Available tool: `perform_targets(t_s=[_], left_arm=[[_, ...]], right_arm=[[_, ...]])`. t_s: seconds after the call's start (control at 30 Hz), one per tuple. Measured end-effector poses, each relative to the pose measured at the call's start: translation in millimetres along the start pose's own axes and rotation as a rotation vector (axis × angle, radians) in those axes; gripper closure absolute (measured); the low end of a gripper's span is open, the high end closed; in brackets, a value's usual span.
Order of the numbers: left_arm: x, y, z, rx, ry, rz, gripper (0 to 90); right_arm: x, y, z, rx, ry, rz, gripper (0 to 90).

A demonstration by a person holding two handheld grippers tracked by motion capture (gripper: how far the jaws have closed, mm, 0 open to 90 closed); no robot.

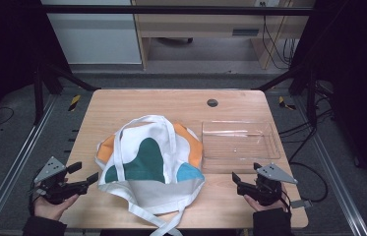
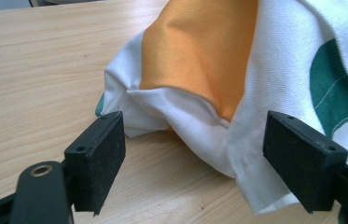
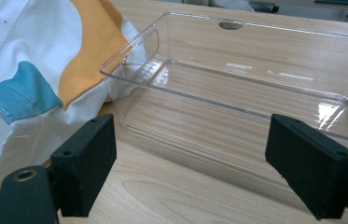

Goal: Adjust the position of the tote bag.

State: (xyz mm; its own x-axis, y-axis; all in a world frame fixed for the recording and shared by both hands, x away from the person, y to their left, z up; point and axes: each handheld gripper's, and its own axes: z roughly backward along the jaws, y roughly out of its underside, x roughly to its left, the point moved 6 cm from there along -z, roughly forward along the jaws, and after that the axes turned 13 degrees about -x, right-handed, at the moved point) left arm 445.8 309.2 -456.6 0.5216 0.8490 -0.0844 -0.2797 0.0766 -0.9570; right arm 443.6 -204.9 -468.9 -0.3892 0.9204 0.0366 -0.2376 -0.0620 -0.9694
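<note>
A white cloth tote bag [image 1: 149,162] with orange, green and blue patches lies crumpled in the middle of the wooden table [image 1: 161,105], its straps looping over it and trailing toward the front edge. A clear plastic tray [image 1: 240,140] sits empty just right of the bag. My left gripper [image 1: 83,173] rests open at the bag's left side, with the bag's orange and white corner [image 2: 195,93] just ahead of its jaws. My right gripper [image 1: 245,176] stands open in front of the tray [image 3: 237,93], the bag's edge [image 3: 31,88] to its left.
A dark round hole [image 1: 212,103] marks the table's far side. Black frame posts stand at both far corners, with cables on the floor to the right. A desk and cabinet stand beyond the table. Bare wood lies along the far half.
</note>
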Motion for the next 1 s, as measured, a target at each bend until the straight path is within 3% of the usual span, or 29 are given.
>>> perform_targets(t_s=[0.33,0.77,1.0], left_arm=[[-7.5,-0.7,3.3,-0.009,0.017,-0.008,22.6],[-16.1,-0.6,11.6,-0.012,0.034,-0.029,23.6],[-26.3,6.5,13.4,0.013,0.055,-0.048,26.6]], right_arm=[[11.7,-3.9,-0.9,0.013,-0.021,0.017,20.6],[40.6,-11.0,-2.2,0.004,-0.102,0.027,24.9],[55.0,-13.1,-3.7,0.004,-0.142,0.044,28.5]])
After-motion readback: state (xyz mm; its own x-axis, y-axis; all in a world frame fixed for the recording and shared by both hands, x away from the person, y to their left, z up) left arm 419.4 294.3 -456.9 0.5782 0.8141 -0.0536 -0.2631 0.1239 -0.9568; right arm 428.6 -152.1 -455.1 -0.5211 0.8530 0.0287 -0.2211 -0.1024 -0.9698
